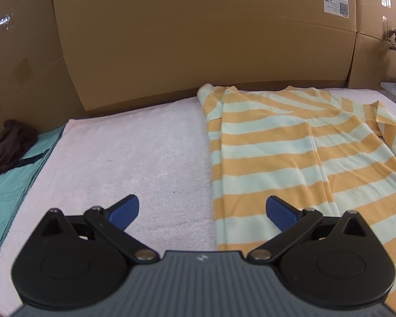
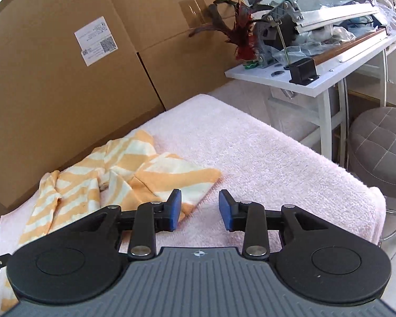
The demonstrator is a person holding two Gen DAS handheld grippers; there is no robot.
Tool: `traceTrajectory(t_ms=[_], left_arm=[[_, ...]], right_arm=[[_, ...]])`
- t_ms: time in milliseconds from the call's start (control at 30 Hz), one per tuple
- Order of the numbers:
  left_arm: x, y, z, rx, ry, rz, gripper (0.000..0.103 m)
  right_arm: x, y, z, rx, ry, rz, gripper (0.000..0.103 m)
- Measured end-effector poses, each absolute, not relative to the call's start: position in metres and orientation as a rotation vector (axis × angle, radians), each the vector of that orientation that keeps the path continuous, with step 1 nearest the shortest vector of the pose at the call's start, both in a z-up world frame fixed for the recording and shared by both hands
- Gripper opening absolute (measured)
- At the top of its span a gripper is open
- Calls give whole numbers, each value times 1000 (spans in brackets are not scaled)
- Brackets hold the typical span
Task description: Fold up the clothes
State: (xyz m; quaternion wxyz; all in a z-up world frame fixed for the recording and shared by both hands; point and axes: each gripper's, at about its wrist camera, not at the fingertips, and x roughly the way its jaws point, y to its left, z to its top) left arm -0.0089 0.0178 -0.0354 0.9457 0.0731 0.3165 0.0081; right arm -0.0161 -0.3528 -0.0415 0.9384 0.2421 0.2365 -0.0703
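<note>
- My left tongs (image 1: 202, 211) point forward and down over the pink towel (image 1: 134, 153). The blue pads (image 1: 126, 210) stand far apart, wide open, with nothing between them.
- The left pad is over bare towel. The right pad is over the near edge of the striped shirt (image 1: 277, 153).
- My right tongs (image 2: 200, 210) also tilt down over the towel (image 2: 264, 158). The jaws are partly open, with a gap between the blue pads (image 2: 174, 208), and only towel shows in the gap.
- The left pad of my right tongs sits over the corner of the shirt (image 2: 155, 174). I cannot tell if it touches the cloth.
- The orange and pale striped shirt lies on the towel, close to the cardboard boxes (image 1: 198, 39). One side is folded over flat. The other side is bunched and wrinkled.
- The tongs cover the near part of the shirt in both views, so I cannot see its bottom edge.
- A dark cloth (image 1: 10, 145) sits on something teal at the far left, partly cut off.
- A white table (image 2: 303, 79) and a grey stool (image 2: 380, 145) stand off to the right.
</note>
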Motion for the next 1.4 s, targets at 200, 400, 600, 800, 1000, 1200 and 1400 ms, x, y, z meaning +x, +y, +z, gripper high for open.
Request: traceTrajectory(t_ms=[200, 400, 600, 800, 1000, 1200, 1400], left_arm=[[-17, 20, -33, 157, 629, 16, 102], [-19, 30, -35, 148, 627, 40, 102], [-17, 25, -39, 133, 629, 13, 102], [-22, 22, -39, 132, 617, -6, 102], [-41, 39, -33, 141, 588, -11, 102], [-58, 32, -33, 101, 578, -257, 102], [-61, -33, -36, 207, 548, -442, 102]], right_arm=[[3, -360, -45, 643, 514, -127, 8], [-23, -364, -29, 549, 572, -140, 8], [-49, -352, -21, 516, 728, 104, 8], [-28, -300, -33, 970, 721, 622, 2], [9, -232, -18, 908, 626, 710, 21], [-25, -252, -6, 284, 479, 178, 35], [-43, -285, -39, 308, 623, 173, 35]])
